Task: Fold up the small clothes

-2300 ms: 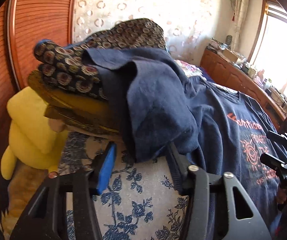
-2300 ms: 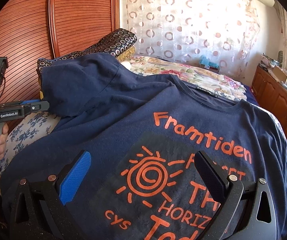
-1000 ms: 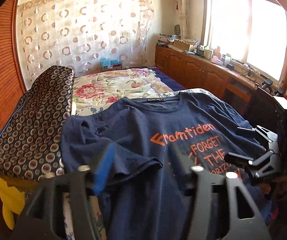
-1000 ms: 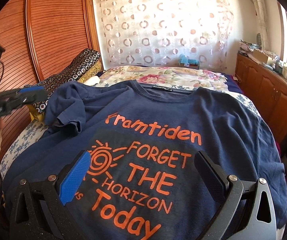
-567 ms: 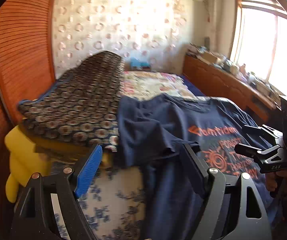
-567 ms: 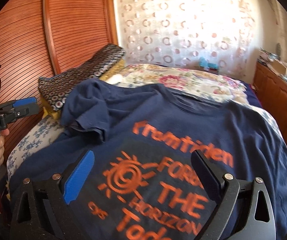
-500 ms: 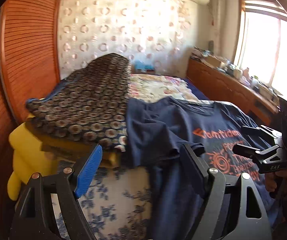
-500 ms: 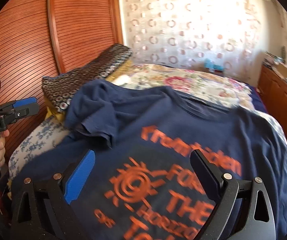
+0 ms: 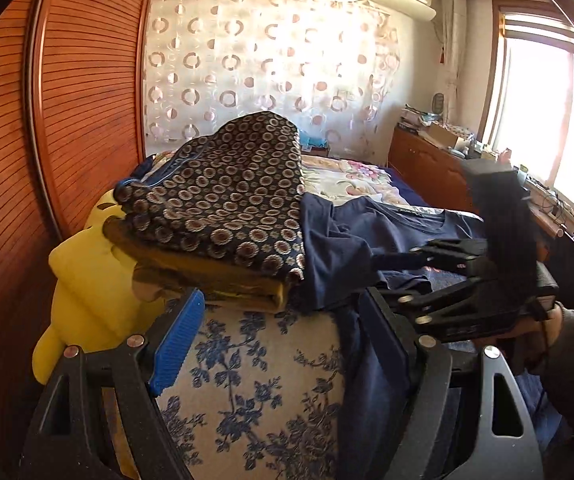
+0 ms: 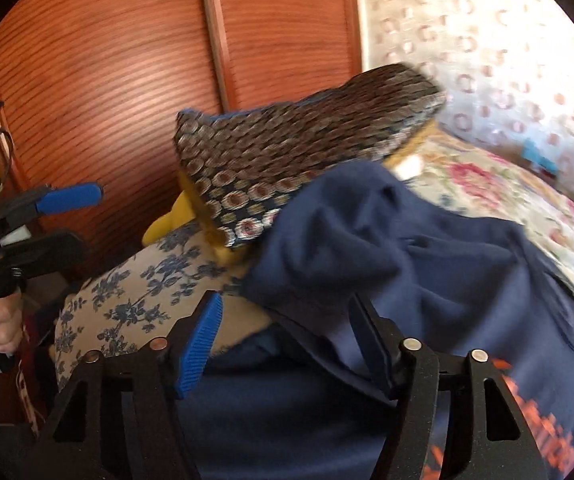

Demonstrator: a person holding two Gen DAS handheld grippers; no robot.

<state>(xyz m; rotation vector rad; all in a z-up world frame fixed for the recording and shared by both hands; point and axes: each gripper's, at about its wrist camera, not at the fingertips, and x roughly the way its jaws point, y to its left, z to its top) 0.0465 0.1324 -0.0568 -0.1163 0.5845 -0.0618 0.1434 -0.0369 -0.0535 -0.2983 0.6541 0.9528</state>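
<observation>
Down at the left edge of the bed (image 9: 255, 380) now, by the near corner. Spread across it chest-up, a navy T-shirt (image 10: 427, 260), with its sleeve (image 10: 327, 240) bunched and flopped inward, pressed up against a stack of folded clothes (image 9: 227, 200) along that same edge.

Coming in with the right gripper (image 10: 287, 340), pointed down and straight at that sleeve. Jaws just been closing, hem of the sleeve between them, yet not pinched: daylight on both sides of the cloth, pads clear of it. So released, nothing grasped.

Hanging just outboard with the left gripper (image 9: 279, 340), over the bare floral sheet at the edge. Jaws just been opening, spread wide, gripping nothing; only the shirt's side seam brushing past the inner finger, hard to say whether touching.

Key relation, then: sleeve dead ahead of the right claw and closer to it than to the left. Long axis of the sleeve running across the bed, from the left edge in toward the chest print. Probably a pinch at the hem and a drag outward, away from the stack. Worth watching that stack: snug against the sleeve, easy to topple.
</observation>
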